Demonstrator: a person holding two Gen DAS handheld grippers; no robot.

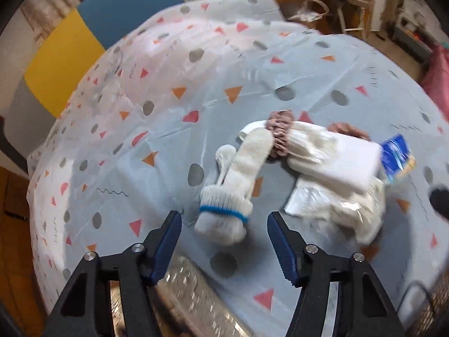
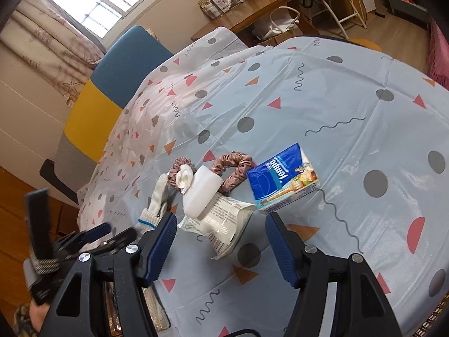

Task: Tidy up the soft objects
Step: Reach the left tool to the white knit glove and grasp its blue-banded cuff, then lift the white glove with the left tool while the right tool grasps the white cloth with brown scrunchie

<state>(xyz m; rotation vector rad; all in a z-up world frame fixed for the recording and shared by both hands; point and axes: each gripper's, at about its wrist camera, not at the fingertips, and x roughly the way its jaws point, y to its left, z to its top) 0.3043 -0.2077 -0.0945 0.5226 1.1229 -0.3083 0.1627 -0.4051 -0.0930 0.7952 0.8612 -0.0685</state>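
A white knit glove [image 1: 238, 179] with a blue cuff band lies on the patterned tablecloth [image 1: 174, 146]. My left gripper [image 1: 224, 219] hangs open over it, the cuff lying between the fingertips without touching either pad. Beyond it, a pink scrunchie [image 1: 280, 137] circles a second white glove [image 1: 308, 143], beside a white block [image 1: 348, 165] and a clear plastic packet [image 1: 308, 199]. In the right wrist view my right gripper [image 2: 221, 221] stands open above the packet [image 2: 221, 224]. Just beyond are the white block [image 2: 202, 193], two scrunchies [image 2: 233, 168] and a blue tissue pack [image 2: 283, 179]. The left gripper [image 2: 112, 234] shows blurred at lower left.
A clear plastic container [image 1: 190, 289] sits at the table's near edge under my left gripper. A blue and yellow chair [image 2: 112, 84] stands against the far left side of the table. A wooden desk [image 2: 252, 14] and shelves stand farther back.
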